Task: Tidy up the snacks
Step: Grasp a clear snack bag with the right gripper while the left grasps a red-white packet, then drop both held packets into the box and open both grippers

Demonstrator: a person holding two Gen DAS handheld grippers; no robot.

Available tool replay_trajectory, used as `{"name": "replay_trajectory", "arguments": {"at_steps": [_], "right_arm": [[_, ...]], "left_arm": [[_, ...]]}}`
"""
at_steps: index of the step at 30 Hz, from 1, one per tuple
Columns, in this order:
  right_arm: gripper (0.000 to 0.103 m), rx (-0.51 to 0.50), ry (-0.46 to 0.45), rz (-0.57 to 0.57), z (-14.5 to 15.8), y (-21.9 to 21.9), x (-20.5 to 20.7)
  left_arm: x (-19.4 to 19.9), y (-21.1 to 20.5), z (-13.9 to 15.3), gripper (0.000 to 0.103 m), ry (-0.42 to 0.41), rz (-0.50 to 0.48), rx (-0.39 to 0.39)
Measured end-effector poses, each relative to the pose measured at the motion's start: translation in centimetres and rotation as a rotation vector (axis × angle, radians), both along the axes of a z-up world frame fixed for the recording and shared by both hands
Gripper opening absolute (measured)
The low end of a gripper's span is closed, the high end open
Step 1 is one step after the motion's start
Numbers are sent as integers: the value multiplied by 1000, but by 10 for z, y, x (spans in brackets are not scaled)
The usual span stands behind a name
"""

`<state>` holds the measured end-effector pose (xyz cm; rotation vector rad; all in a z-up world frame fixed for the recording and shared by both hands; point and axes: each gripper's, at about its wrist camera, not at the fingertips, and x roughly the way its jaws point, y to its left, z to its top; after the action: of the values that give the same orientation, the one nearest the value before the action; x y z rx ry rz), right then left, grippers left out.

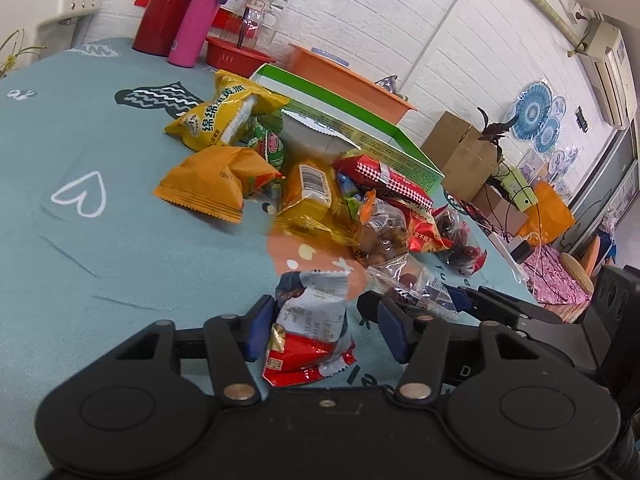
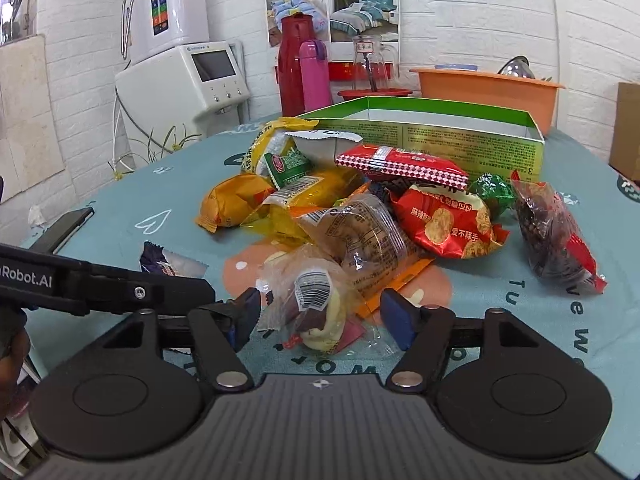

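The left tool [image 1: 324,330] is spread around a red-and-white snack packet [image 1: 310,340] on the surface [image 1: 100,248]; the right tool [image 2: 320,320], also spread, straddles a clear-wrapped pastry [image 2: 316,312]. Best to pinch each mid-body, then lift toward the green box [image 2: 440,136].

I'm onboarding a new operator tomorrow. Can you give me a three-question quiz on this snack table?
1. True or false: the green box already holds most of the snacks.
2. What lies between the fingers of the left claw?
A. pink bottle
B. red and white packet
C. orange tub
3. Fill in: the right claw brackets a ___ wrapper with a barcode.

Key:
1. False; the pile lies on the tablecloth.
2. B, the red and white packet.
3. Clear: the clear wrapper.
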<state>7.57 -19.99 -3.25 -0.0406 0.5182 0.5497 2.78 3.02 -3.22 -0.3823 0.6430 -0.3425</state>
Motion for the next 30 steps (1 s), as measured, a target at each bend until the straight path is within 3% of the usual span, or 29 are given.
{"name": "replay_trajectory", "arguments": {"at_steps": [4, 6, 9, 20, 26, 30], "right_arm": [[103, 13, -1, 8, -1, 0, 0], [80, 16, 2, -9, -1, -3, -1], [76, 80, 25, -30, 2, -12, -3], [74, 251, -113, -54, 64, -50, 14], [74, 236, -229, -110, 90, -59, 50], [74, 231, -242, -150, 93, -62, 85]], "left_arm": [[0, -1, -1, 61, 4, 0, 30], [2, 2, -3, 61, 16, -3, -6], [6, 3, 1, 61, 31, -37, -76], [50, -12, 72, 61, -155, -115, -145], [94, -26, 103, 61, -233, -119, -134], [133, -32, 110, 61, -237, -97, -108]]}}
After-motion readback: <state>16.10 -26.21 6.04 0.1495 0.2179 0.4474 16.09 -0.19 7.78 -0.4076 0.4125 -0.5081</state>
